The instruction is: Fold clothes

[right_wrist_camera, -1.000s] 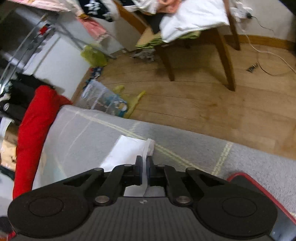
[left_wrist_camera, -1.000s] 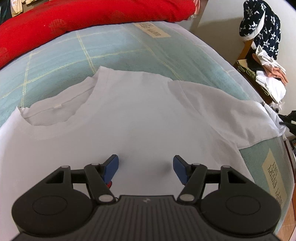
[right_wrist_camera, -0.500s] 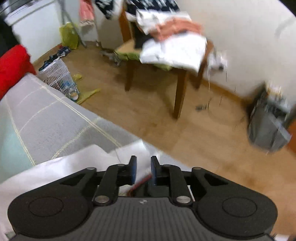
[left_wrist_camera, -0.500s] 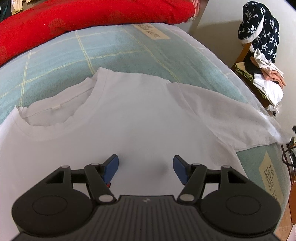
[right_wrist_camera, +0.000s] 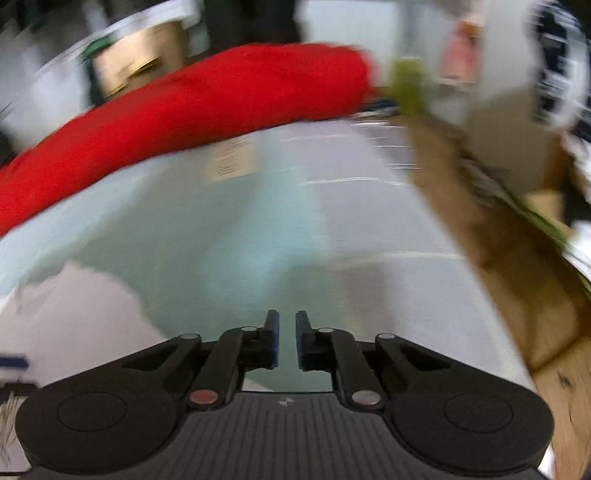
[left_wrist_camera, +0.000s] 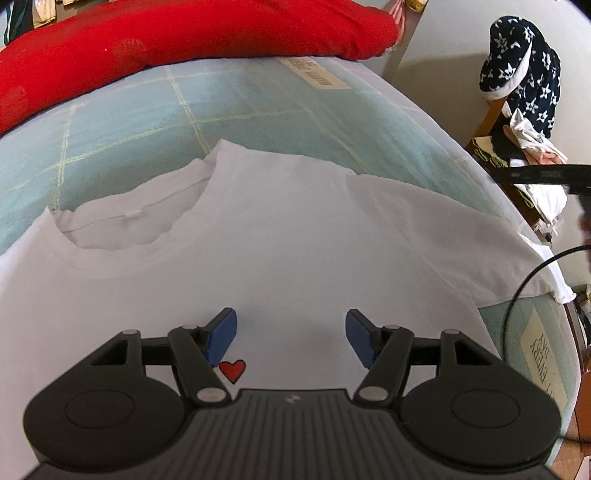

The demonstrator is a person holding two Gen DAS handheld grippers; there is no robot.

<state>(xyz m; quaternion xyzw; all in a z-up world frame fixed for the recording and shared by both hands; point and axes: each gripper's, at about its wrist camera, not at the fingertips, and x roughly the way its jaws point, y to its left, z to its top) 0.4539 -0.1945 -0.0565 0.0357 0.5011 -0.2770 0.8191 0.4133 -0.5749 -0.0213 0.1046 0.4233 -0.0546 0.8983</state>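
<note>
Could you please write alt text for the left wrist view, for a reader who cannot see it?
A white T-shirt with a small red heart lies spread flat on a pale blue bed, under the open, empty left gripper. A red pillow lies along the far edge.

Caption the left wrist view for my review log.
Open left hand-held gripper hovers over a white T-shirt spread flat on the bed.

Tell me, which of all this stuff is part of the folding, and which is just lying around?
Part of the job: white T-shirt spread on the bed; left gripper; right gripper.

Just lying about: red cushion; star-patterned garment; pile of clothes beside the bed.
</note>
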